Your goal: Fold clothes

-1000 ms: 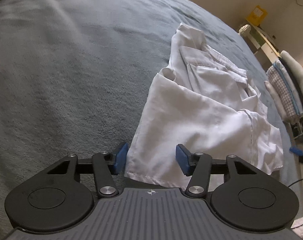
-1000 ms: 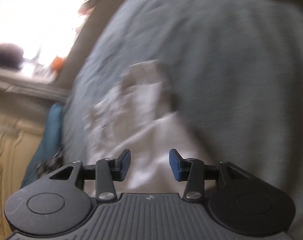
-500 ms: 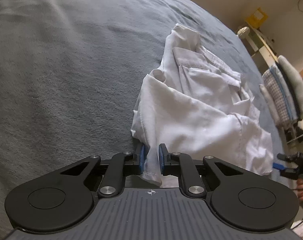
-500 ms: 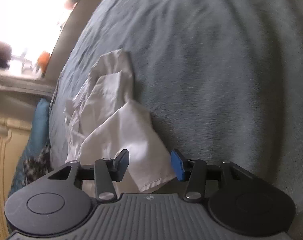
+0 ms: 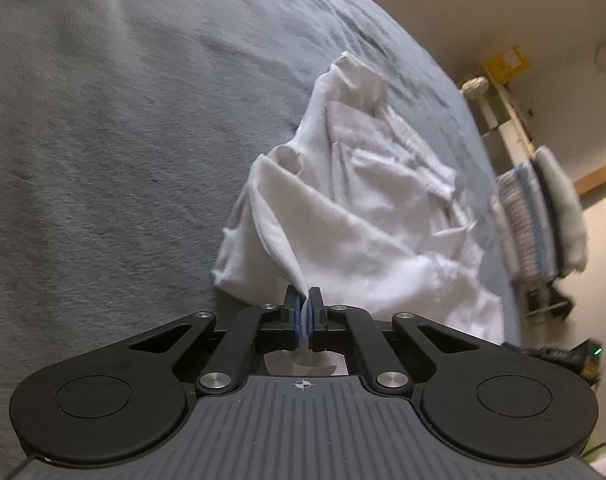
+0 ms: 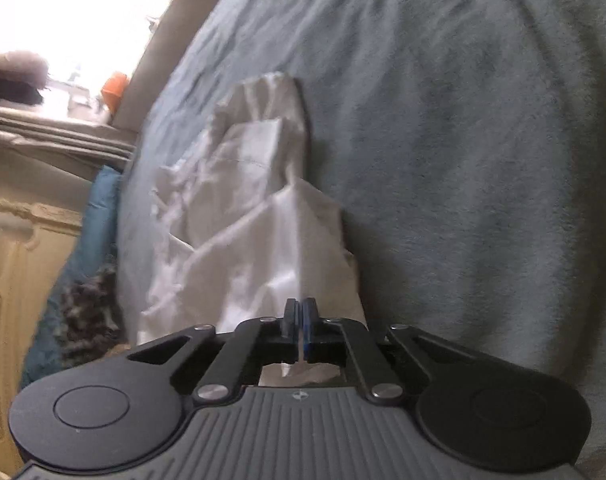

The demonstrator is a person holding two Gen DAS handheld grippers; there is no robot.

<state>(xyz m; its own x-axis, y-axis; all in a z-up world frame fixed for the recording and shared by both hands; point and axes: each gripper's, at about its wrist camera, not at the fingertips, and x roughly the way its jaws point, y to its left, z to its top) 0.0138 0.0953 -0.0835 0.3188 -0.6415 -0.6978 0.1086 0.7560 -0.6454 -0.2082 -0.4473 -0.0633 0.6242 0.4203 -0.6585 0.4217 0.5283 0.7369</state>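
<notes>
Tongs on both sides are pinching the white shirt lying crumpled on the grey bed: left tongs and right tongs each squeezing a near corner, shirt stretching away ahead.

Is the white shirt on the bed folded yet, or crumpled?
Crumpled. The white shirt lies bunched on the grey bed in uneven ridges and loose creases, with no flat, squared folds in either view.
</notes>
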